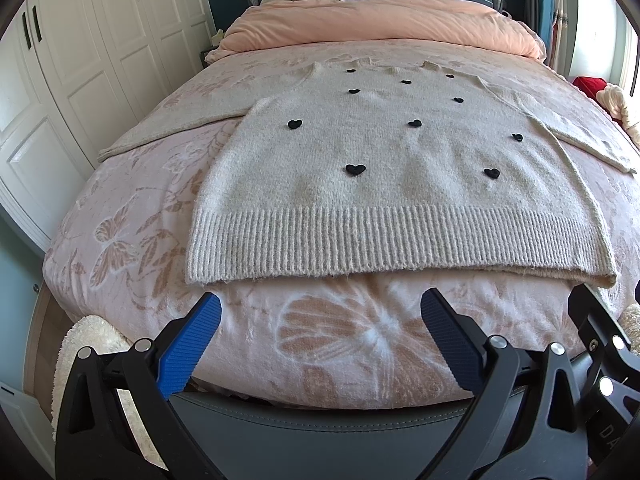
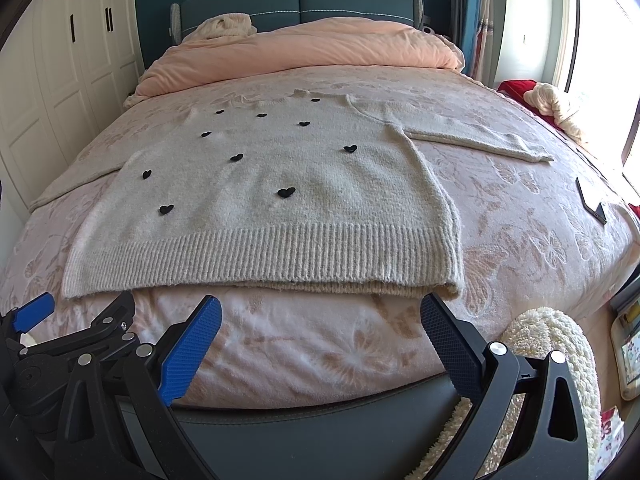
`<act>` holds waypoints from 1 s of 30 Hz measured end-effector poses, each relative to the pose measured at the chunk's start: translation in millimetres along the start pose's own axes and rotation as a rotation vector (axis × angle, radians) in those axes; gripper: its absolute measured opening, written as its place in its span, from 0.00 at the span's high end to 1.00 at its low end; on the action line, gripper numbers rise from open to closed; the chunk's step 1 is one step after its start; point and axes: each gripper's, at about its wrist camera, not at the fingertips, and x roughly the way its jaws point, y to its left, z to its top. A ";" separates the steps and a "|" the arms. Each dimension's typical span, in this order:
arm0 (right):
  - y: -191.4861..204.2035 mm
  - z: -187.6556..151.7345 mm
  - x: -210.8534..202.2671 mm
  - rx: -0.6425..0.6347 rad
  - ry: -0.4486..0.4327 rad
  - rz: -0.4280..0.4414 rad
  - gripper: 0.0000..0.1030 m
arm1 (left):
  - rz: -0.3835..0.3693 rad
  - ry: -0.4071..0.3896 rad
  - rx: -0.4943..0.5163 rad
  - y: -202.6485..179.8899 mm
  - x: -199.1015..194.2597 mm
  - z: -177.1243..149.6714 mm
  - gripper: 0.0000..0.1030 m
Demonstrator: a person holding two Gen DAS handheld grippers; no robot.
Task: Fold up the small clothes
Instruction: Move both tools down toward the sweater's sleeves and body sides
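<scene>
Left wrist view shows the left gripper [image 1: 320,344] spread wide, holding nothing; the right gripper [image 2: 320,344] likewise; the sweater [image 1: 372,160] lies flat on the bed [image 1: 120,216], just ahead of both. Judged soft, light, limp and stretchy; pinch the ribbed hem [image 1: 392,240] corners or a sleeve [image 2: 480,140] cuff.

Bare blanket [image 2: 304,344] fronts the sweater [image 2: 280,216] hem — only a phone [image 2: 592,202] lies far right.

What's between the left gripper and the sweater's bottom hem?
Only bare pink blanket; nothing else lies between the open left gripper and the sweater. The left wrist view shows it.
</scene>
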 end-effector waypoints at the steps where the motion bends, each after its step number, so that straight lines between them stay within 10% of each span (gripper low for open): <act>1: -0.3 -0.2 2.4 0.000 0.007 0.001 0.05 | 0.001 0.004 0.001 0.2 1.3 -0.8 0.05; 8: -43.6 43.1 23.9 0.083 -0.019 0.091 0.05 | -0.044 0.020 -0.044 15.1 6.4 21.2 0.05; 16: -266.8 169.3 136.3 0.576 -0.001 -0.022 0.05 | -0.042 0.017 -0.248 66.8 23.6 79.5 0.05; 25: -424.7 215.6 250.9 0.875 0.042 -0.182 0.07 | 0.013 0.073 -0.231 62.5 62.4 105.8 0.05; 30: -443.6 220.3 278.4 0.942 0.037 -0.230 0.35 | 0.005 0.103 -0.215 53.1 82.7 111.1 0.05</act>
